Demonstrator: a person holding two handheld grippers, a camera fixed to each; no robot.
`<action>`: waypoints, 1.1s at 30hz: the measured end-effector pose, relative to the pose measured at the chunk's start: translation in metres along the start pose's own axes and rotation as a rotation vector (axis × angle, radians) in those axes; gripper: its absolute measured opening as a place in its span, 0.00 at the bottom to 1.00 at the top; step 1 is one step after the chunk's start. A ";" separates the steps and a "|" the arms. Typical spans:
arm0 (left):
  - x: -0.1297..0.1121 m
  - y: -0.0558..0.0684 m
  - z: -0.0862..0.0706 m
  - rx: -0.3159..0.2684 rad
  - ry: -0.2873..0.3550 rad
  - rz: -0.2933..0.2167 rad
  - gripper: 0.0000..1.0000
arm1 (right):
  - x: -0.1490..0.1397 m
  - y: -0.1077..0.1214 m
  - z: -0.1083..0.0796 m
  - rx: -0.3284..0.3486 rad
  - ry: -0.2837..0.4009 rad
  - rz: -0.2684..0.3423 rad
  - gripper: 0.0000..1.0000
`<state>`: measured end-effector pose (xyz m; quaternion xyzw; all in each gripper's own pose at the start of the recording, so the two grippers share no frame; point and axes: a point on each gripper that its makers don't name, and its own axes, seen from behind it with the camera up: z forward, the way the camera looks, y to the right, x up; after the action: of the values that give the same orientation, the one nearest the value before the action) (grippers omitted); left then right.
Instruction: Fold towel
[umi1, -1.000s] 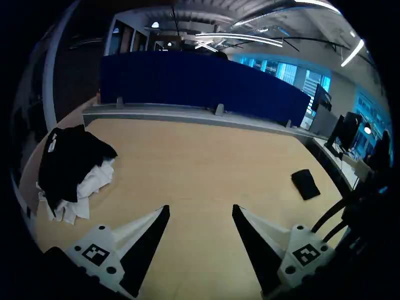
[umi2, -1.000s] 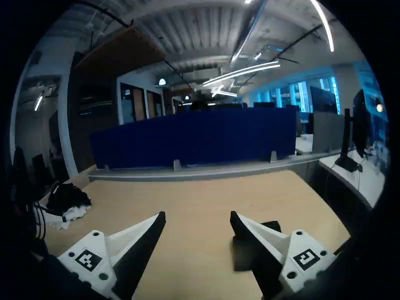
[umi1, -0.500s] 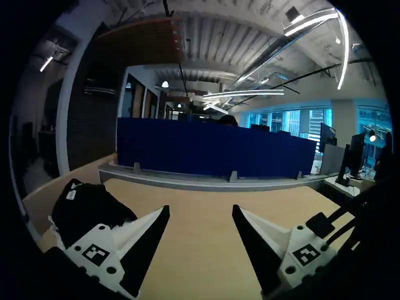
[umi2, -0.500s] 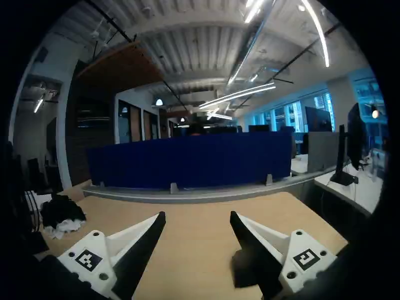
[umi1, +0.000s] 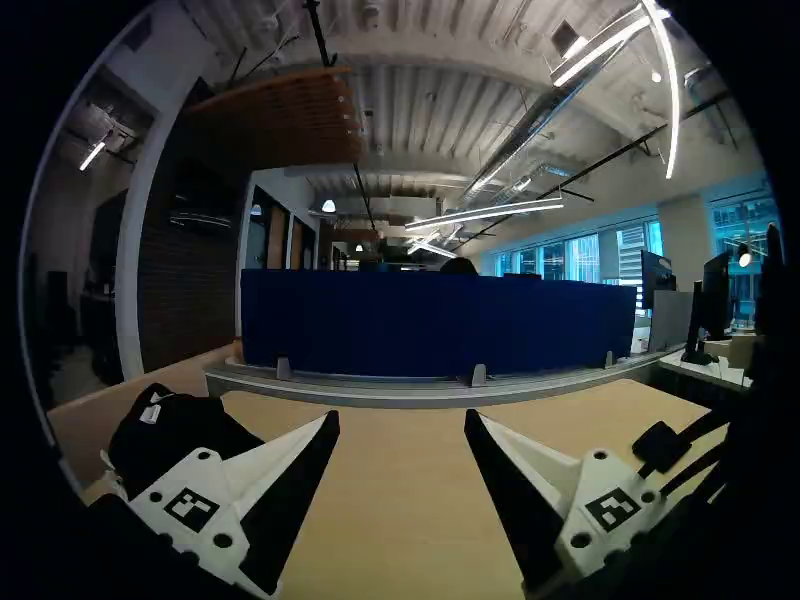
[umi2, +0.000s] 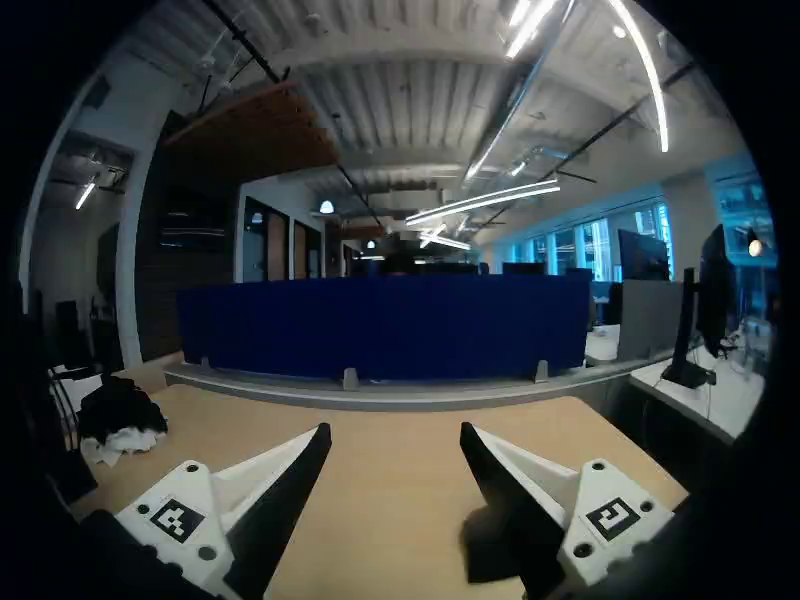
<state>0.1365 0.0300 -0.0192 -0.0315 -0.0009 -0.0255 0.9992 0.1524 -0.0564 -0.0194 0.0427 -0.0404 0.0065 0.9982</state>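
Both tools idle, nothing grasped
- left tool (umi1: 400, 418): jaws spread, nothing between them, held level and aimed across the surface (umi1: 400, 505) at the blue partition (umi1: 440, 325)
- right tool (umi2: 393, 428): same, released and level above the wood, no cloth contact
- towel stock: pile of black and white cloth (umi1: 168, 435), bunched at the far left edge of the surface, just behind the left tool's left finger; in the right gripper view it sits well off to the left (umi2: 118, 418)
- dark folded piece (umi2: 488, 548) lies on the surface, mostly hidden by the right tool's right finger; reads as a finished fold parked on the right, can't confirm

My read: pile on the left and folded stack on the right keep the middle of the wood free as the folding zone. Level, open tools look like a transit pose between grasps, not a fold in progress. Next grab probably belongs to the left tool since it's nearest the pile, and it needs to tip down first
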 end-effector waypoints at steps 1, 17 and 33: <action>-0.001 0.001 0.000 -0.001 0.005 -0.002 0.93 | -0.001 -0.001 0.000 0.001 0.000 -0.006 1.00; -0.042 -0.011 0.001 0.042 0.044 0.056 0.93 | -0.002 -0.015 0.024 0.034 -0.026 -0.073 1.00; -0.100 -0.031 0.011 0.063 0.047 0.068 0.93 | -0.015 -0.020 0.035 0.041 -0.033 -0.157 1.00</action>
<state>0.0348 0.0051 -0.0069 0.0006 0.0230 0.0077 0.9997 0.1349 -0.0795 0.0126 0.0664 -0.0535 -0.0716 0.9938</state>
